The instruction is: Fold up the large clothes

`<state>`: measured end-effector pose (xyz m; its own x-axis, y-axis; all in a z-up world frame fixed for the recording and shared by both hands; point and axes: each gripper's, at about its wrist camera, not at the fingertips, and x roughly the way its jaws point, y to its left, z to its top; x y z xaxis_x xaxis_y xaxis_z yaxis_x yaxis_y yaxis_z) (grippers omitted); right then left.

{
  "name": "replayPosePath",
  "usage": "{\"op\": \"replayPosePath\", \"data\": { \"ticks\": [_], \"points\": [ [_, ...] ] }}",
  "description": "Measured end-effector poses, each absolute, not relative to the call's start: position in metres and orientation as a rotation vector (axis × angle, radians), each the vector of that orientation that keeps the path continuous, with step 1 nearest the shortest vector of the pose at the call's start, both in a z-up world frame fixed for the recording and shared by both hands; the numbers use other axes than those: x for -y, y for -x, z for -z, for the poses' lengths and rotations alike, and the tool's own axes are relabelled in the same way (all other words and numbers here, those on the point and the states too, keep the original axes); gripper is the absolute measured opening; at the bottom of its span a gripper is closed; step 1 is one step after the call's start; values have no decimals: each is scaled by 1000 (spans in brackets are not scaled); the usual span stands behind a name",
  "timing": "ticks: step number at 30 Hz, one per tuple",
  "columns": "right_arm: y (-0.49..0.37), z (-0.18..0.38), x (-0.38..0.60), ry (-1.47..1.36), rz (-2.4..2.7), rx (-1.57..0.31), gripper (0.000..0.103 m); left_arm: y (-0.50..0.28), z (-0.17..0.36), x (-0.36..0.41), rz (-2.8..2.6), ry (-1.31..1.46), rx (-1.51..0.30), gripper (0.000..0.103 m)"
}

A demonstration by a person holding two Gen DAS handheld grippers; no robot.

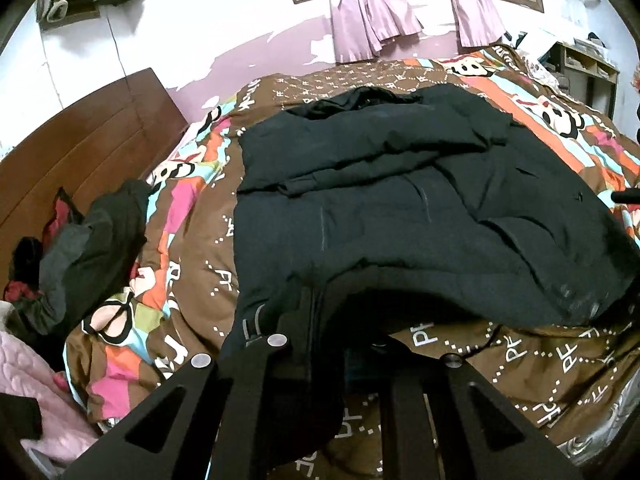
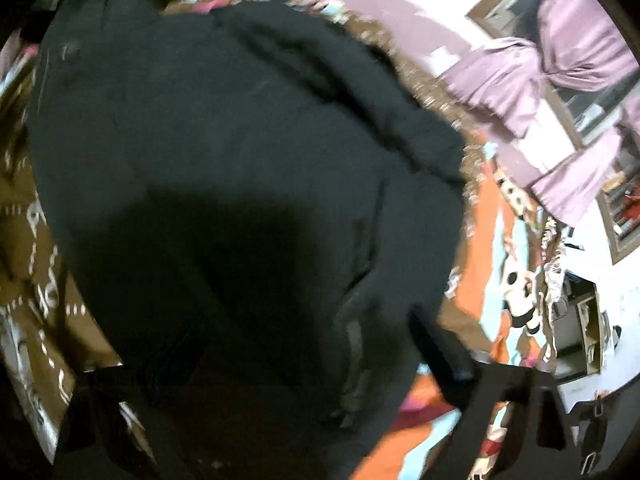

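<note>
Black padded jacket (image 1: 400, 200) being lifted by its hem at the near edge of the quilt (image 1: 192, 280).
Left gripper (image 1: 332, 320) is clamped on hem for folding over; right gripper (image 2: 280, 360) closure cannot be told, being blurred and covered.

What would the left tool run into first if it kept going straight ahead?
Most likely the near hem of the black jacket, bunched right at the left tool. How close it is, is hard to judge.
</note>
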<state>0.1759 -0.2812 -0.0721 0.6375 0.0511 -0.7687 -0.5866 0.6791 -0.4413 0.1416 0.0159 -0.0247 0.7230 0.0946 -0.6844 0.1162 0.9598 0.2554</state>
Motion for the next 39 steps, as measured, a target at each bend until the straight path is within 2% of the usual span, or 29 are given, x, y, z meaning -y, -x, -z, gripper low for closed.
{"op": "replayPosePath", "data": {
  "ticks": [1, 3, 4, 6, 17, 25, 31, 39],
  "points": [
    [-177, 64, 281, 749, -412, -783, 65, -141, 22, -16, 5, -292, -751, 8],
    [-173, 47, 278, 768, -453, -724, 26, -138, 13, -19, -6, -283, -715, 8],
    [-170, 40, 276, 774, -476, -711, 20, -137, 9, -21, -13, -281, -700, 7],
    [-164, 24, 270, 803, -488, -650, 13, -134, -3, -25, -27, -274, -659, 6],
    [-129, -45, 276, 779, -621, -629, 8, -97, -65, -36, 82, -392, -611, 5],
    [-84, -94, 269, 819, -707, -505, 8, -78, -101, -54, 107, -400, -612, 5],
    [-115, -107, 263, 781, -661, -491, 8, -115, -113, -50, 118, -410, -633, 5],
    [-210, -107, 251, 787, -480, -533, 8, -209, -114, -33, 118, -460, -584, 5]
  ]
}}
